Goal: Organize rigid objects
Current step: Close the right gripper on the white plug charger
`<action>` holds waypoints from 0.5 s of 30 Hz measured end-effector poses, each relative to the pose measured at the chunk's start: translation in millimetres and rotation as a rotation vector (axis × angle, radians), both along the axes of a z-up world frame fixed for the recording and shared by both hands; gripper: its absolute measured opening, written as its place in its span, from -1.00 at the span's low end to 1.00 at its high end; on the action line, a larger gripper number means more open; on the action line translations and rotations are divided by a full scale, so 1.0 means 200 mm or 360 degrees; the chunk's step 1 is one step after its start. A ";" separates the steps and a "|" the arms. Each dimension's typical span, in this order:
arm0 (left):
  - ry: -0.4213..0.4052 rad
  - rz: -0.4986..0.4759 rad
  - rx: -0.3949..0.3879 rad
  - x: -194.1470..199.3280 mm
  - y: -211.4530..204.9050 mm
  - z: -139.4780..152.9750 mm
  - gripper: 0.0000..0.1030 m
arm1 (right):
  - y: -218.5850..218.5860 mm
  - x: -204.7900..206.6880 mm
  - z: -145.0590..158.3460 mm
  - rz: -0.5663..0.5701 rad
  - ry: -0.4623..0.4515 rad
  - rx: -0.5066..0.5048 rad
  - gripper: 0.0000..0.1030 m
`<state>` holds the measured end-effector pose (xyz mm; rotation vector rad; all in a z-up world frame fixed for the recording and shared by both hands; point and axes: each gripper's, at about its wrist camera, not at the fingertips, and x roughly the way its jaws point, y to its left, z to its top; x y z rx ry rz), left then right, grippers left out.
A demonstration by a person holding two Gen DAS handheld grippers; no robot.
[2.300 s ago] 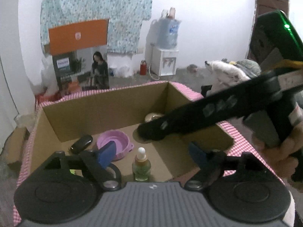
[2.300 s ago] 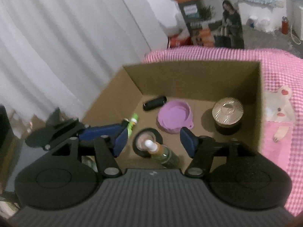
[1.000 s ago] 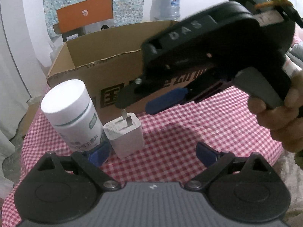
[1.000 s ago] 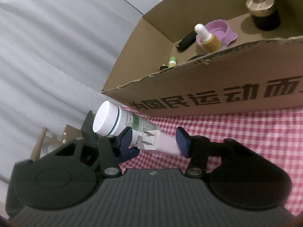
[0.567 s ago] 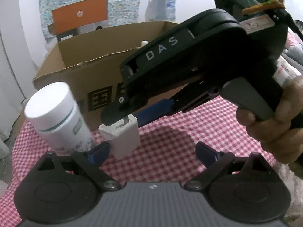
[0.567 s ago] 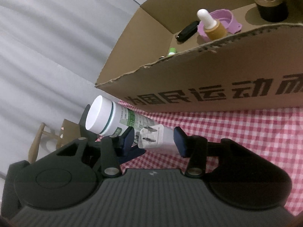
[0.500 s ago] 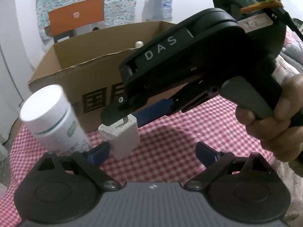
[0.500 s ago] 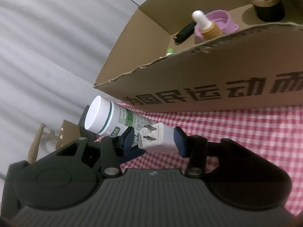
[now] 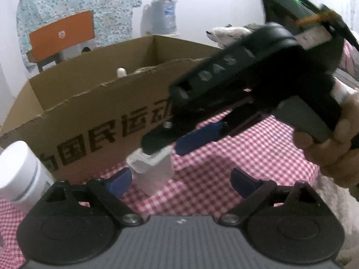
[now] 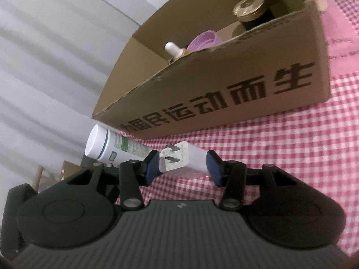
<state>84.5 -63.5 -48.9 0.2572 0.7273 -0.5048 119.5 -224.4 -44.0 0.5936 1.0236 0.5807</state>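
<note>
A white charger plug [image 10: 179, 157] sits between the blue pads of my right gripper [image 10: 184, 168], which is shut on it, prongs toward the camera. In the left wrist view the same plug [image 9: 154, 168] hangs just above the pink checked cloth [image 9: 246, 152], under the right gripper [image 9: 175, 143]. A white bottle with a green label [image 10: 112, 148] stands left of the plug, close to the cardboard box [image 10: 224, 85]. My left gripper [image 9: 180, 180] is open, the plug just inside its left finger and untouched.
The box holds a dropper bottle [image 10: 172, 49], a purple lid [image 10: 204, 40] and a dark jar with a gold cap [image 10: 249, 6]. A hand [image 9: 332, 148] grips the right tool. The white bottle [image 9: 18, 170] sits at the left edge.
The right gripper's pads have come in on the plug and carried it off the cloth, away from the white bottle. The left gripper drifted sideways, still open.
</note>
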 end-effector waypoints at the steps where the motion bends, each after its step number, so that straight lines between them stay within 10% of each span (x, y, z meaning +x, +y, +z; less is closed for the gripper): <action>1: 0.0006 0.0020 -0.0003 0.02 0.00 0.00 0.78 | -0.01 0.00 0.00 -0.0008 -0.0002 0.0005 -0.09; 15: 0.0121 0.0166 -0.0045 0.19 0.07 -0.08 0.03 | 0.07 0.01 -0.01 0.0004 -0.0027 -0.0094 0.08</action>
